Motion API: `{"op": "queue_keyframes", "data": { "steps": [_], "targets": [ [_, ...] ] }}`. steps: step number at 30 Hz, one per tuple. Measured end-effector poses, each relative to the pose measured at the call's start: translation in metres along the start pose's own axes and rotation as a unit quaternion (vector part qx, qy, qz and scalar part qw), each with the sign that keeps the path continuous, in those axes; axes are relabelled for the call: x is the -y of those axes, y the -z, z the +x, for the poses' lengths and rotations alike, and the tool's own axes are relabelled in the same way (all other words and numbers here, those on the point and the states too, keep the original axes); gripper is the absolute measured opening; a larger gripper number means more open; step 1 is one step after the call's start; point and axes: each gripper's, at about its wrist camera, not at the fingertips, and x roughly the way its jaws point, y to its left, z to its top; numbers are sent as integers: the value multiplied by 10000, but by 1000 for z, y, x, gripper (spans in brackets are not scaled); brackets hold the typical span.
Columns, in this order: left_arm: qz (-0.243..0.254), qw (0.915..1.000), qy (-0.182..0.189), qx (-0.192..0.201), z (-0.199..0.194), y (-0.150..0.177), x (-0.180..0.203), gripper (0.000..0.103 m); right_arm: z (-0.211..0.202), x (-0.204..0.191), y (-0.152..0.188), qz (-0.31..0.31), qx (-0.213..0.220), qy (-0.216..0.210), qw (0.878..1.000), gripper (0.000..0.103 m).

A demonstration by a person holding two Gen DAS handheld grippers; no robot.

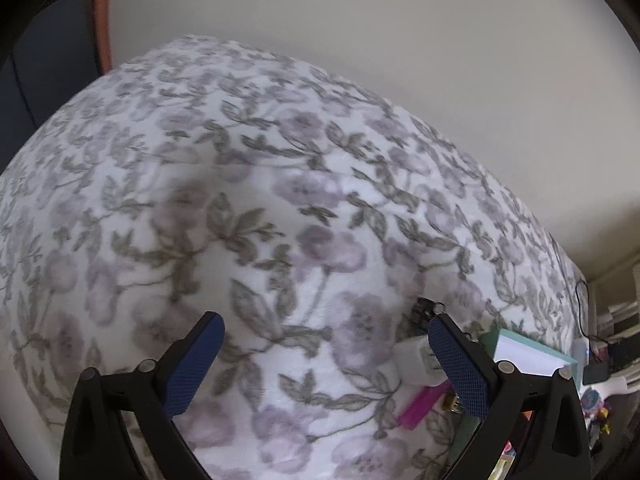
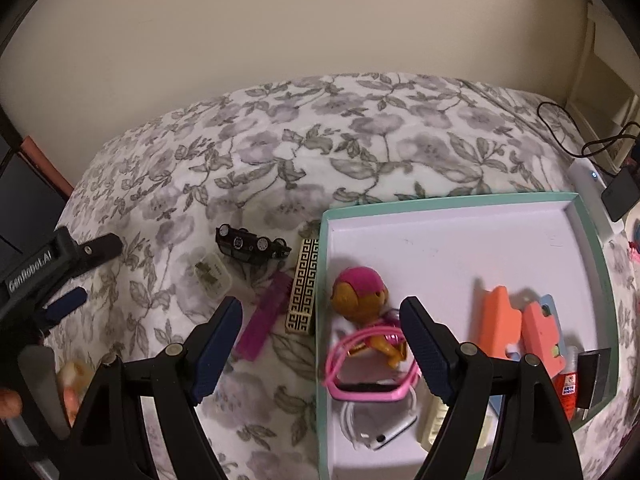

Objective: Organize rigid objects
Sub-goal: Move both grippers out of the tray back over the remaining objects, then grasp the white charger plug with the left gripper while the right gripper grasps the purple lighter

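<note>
Right wrist: left gripper reads "GenRobot.AI".

The left wrist view looks forward between its own fingers, low and close over the flowered bed cover, facing the pale wall, with the teal box only at its lower right edge. The right wrist view sits higher and farther back, looking down over the teal box and the bed left of it. Both views share the box, the pink comb and black toy car left of it, and the wall behind.
</note>
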Motion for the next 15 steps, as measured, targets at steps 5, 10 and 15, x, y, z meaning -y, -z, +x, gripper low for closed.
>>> {"op": "queue_keyframes", "data": {
  "steps": [5, 10, 15],
  "targets": [
    [249, 9987, 81, -448, 25, 3, 22, 103, 15, -5, -11, -50, -234, 269, 9994, 82],
    [442, 9964, 165, -705, 46, 4, 41, 103, 21, -1, -21, -81, -285, 410, 9987, 82],
    [526, 9952, 100, -825, 62, 3, 51, 103, 28, 11, -37, 80, -300, 474, 9984, 82]
  ]
}}
